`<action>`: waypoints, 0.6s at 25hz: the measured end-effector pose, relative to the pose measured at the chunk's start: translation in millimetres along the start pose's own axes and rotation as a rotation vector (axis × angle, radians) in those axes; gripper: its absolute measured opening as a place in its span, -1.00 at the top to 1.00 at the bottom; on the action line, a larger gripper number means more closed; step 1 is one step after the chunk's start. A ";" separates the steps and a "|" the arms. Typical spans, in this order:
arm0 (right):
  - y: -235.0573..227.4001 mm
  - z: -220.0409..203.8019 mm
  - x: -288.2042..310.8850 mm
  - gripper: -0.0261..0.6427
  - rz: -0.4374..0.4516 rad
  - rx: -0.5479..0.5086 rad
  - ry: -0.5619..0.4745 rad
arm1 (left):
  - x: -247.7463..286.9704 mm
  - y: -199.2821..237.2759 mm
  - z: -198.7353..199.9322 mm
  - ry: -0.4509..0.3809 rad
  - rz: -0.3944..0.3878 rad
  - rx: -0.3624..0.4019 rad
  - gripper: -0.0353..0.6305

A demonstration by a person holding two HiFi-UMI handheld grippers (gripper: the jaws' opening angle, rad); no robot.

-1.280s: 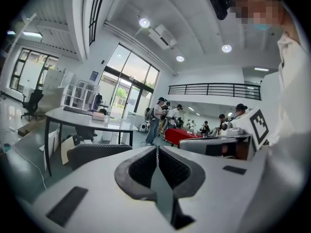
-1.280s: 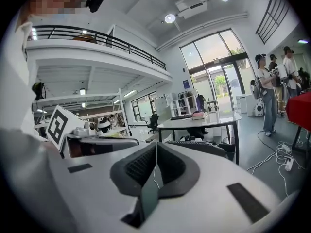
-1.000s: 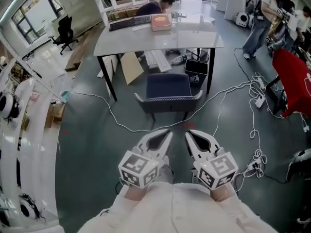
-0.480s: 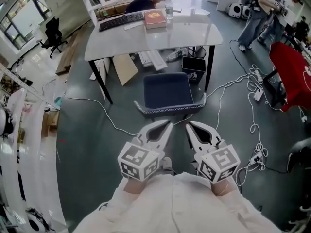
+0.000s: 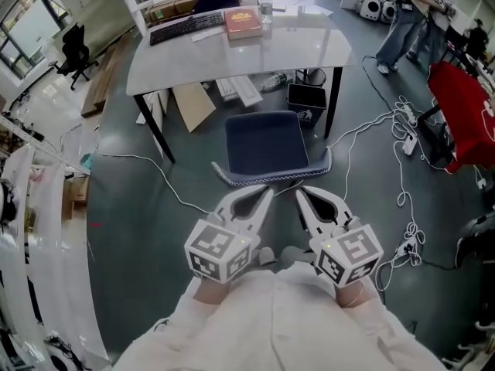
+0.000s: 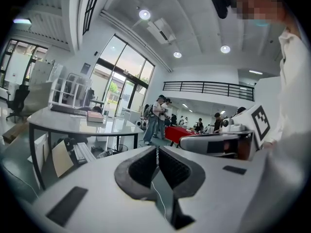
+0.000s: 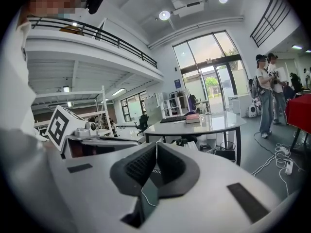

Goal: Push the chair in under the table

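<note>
A dark blue chair (image 5: 265,144) stands on the grey floor in front of a light grey table (image 5: 197,56) with black legs; its back rim (image 5: 271,175) faces me and its seat is out from under the tabletop. Both grippers are held side by side just short of that back rim, apart from it. My left gripper (image 5: 267,192) (image 6: 157,148) is shut with nothing between its pads. My right gripper (image 5: 299,192) (image 7: 156,145) is shut and empty too. The table (image 7: 206,123) (image 6: 73,125) shows ahead in both gripper views.
A keyboard (image 5: 186,25), a red book (image 5: 242,22) and a bottle (image 5: 266,12) lie on the table. Under it are a black bin (image 5: 306,99) and cardboard (image 5: 191,105). White cables (image 5: 402,141) cross the floor at right by a red object (image 5: 464,114). People (image 5: 402,14) stand beyond.
The chair and table have come nearer and lower in the head view as I moved forward. Both grippers kept shut, side by side.
</note>
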State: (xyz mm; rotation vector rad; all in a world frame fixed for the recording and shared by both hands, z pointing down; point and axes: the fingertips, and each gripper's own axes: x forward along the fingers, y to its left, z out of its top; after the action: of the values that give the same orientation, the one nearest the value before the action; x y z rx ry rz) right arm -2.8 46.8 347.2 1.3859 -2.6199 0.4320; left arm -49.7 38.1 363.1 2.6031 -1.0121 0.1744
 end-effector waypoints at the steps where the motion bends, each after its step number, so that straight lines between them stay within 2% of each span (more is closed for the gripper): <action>1: -1.1 0.7 1.8 0.83 0.000 0.000 0.001 | 1.4 2.0 -0.3 0.002 0.000 0.000 0.82; 15: -29.3 15.4 30.9 0.83 0.038 -0.009 0.014 | 34.3 16.7 10.4 0.020 0.010 0.001 0.82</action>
State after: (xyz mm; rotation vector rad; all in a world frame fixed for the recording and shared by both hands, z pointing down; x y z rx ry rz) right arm 4.1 2.0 346.0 1.3268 -2.6373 0.4325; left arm -35.7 1.2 365.9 2.5921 -1.0188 0.2027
